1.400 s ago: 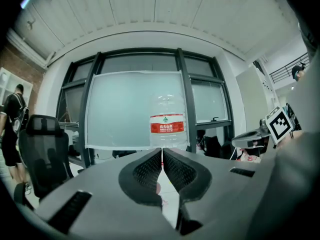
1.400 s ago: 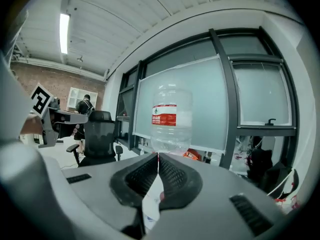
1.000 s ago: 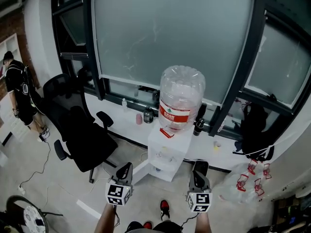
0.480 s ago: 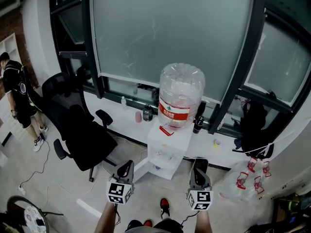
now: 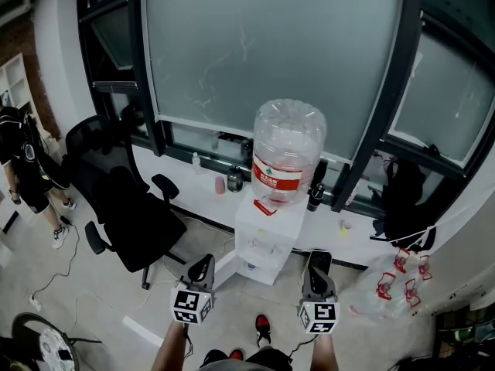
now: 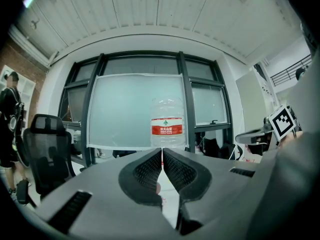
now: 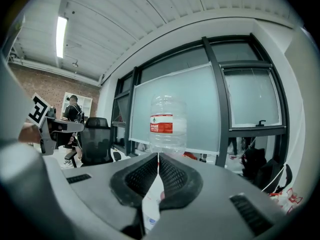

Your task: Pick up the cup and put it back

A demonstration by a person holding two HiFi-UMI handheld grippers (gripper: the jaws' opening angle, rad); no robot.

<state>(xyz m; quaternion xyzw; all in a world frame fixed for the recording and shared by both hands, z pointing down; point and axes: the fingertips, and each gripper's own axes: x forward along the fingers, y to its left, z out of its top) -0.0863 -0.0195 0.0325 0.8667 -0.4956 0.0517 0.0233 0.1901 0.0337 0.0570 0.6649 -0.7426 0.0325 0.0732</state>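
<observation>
A small pink cup [image 5: 220, 186] stands on the white window ledge [image 5: 193, 188], left of the water dispenser [image 5: 267, 238] with its big clear bottle [image 5: 288, 153]. My left gripper [image 5: 204, 263] and right gripper [image 5: 319, 260] are held low in front of the dispenser, both well short of the cup. In the left gripper view the left gripper [image 6: 161, 150] has its jaws pressed together with nothing held, and the bottle [image 6: 167, 124] is straight ahead. The right gripper [image 7: 158, 155] is likewise shut and empty, facing the bottle [image 7: 167, 124].
A black office chair [image 5: 124, 199] stands left of the dispenser. A person [image 5: 23, 168] is at the far left. A dark jar [image 5: 236, 182] and a black bottle [image 5: 315, 195] sit on the ledge. A dark bag [image 5: 404, 199] and a plastic sack [image 5: 390, 284] lie at the right.
The person at the far left has stepped further left and down. Both grippers stay shut and have hardly moved.
</observation>
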